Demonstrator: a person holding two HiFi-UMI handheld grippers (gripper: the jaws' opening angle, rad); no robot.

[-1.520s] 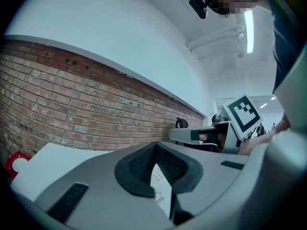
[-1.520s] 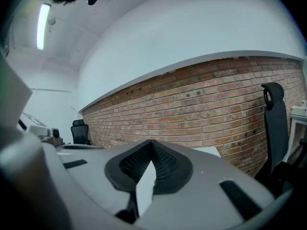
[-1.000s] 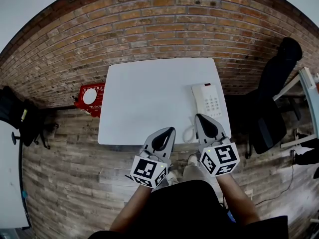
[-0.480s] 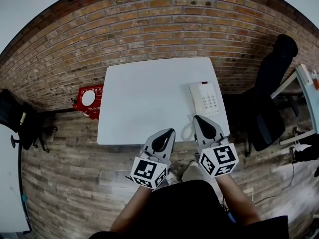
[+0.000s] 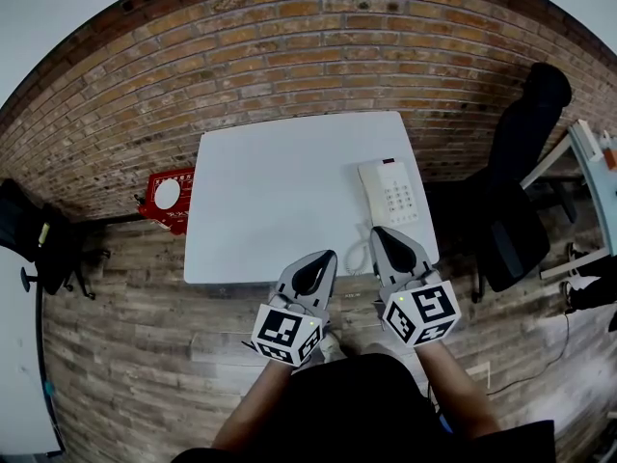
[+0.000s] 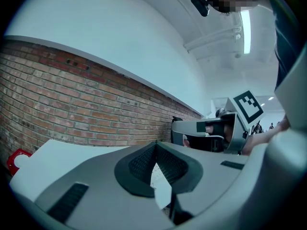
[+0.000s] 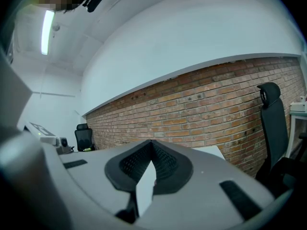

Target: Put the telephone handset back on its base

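A white push-button telephone (image 5: 390, 193) sits on the right part of the square white counter (image 5: 280, 191), near its right edge, with the keypad on the phone's right half. The handset (image 5: 374, 191) appears to lie along the left half of the base, though at this size I cannot tell how well it is seated. A coiled white cord (image 5: 358, 256) loops from the phone's near end down to the counter's front edge.

Both grippers are held side by side over the front edge of the counter, pointing toward the red brick wall (image 5: 289, 46). The left gripper (image 5: 328, 255) is closed, its tips meeting with nothing between them. The right gripper (image 5: 378, 231) is closed and empty as well; its tip is just beside the cord and just short of the telephone, touching neither as far as can be seen.

A red flat object with a white disc (image 5: 166, 196) lies on the wooden plank floor (image 5: 125, 297) by the counter's left side, and a black office chair (image 5: 521, 191) stands to the right
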